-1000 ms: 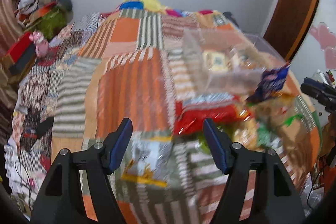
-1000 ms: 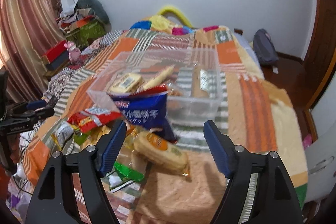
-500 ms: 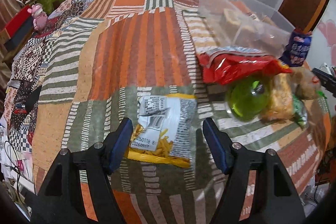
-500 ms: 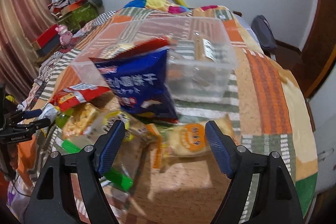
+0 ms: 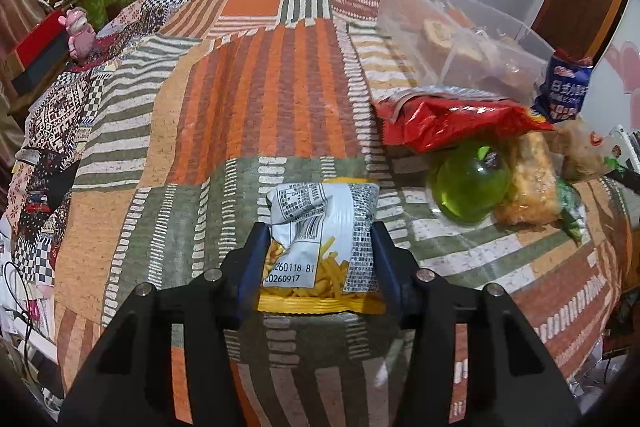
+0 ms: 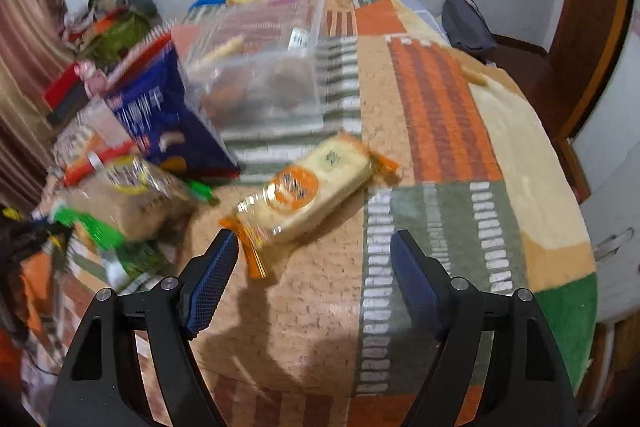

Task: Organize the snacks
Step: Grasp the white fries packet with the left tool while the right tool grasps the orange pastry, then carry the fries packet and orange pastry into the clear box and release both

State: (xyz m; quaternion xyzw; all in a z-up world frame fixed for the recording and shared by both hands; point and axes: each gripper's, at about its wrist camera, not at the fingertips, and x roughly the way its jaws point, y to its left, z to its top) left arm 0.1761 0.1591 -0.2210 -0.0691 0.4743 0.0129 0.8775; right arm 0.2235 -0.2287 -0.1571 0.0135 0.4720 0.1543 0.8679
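Patchwork bedspread (image 5: 248,115) carries everything: nearest, the left gripper (image 5: 320,251) is closing on a fries packet (image 5: 320,239) whose sides its pads touch, the right gripper (image 6: 314,267) gapes empty before a biscuit pack (image 6: 308,191), and farther off sits the clear bin (image 6: 264,67).

The left gripper (image 5: 320,251) is closing on a white-and-yellow snack packet (image 5: 322,235) lying on the patchwork blanket (image 5: 256,99)

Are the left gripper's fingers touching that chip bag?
Touching. The left wrist view shows both fingers pressed against the chip bag sides as the jaws close.
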